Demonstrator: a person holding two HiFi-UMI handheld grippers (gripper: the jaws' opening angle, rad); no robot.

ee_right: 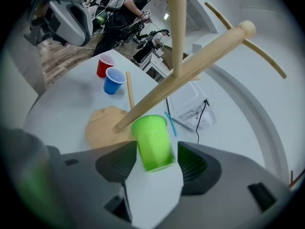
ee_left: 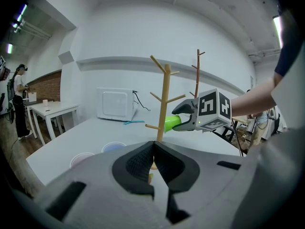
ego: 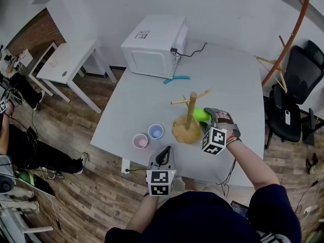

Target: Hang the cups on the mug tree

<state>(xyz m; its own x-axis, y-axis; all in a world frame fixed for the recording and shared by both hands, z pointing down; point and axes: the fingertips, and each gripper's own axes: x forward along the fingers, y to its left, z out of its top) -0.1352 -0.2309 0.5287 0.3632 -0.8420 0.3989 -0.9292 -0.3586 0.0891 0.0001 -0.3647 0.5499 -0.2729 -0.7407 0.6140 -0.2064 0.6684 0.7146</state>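
Observation:
The wooden mug tree (ego: 191, 116) stands on its round base near the table's front right. My right gripper (ego: 206, 119) is shut on a green cup (ego: 200, 114), held in the air just right of the trunk. In the right gripper view the green cup (ee_right: 152, 142) sits between the jaws, its mouth toward the trunk (ee_right: 190, 68). A pink cup (ego: 140, 141) and a blue cup (ego: 156, 131) stand upright on the table to the left of the tree. My left gripper (ego: 163, 160) hovers at the front edge, shut and empty, its jaws touching (ee_left: 153, 162).
A white microwave (ego: 154, 45) sits at the back of the grey table (ego: 238, 80), with a teal strip (ego: 176, 79) in front of it. A black office chair (ego: 296, 92) and a coat stand are to the right. A small white table (ego: 68, 59) stands at the left.

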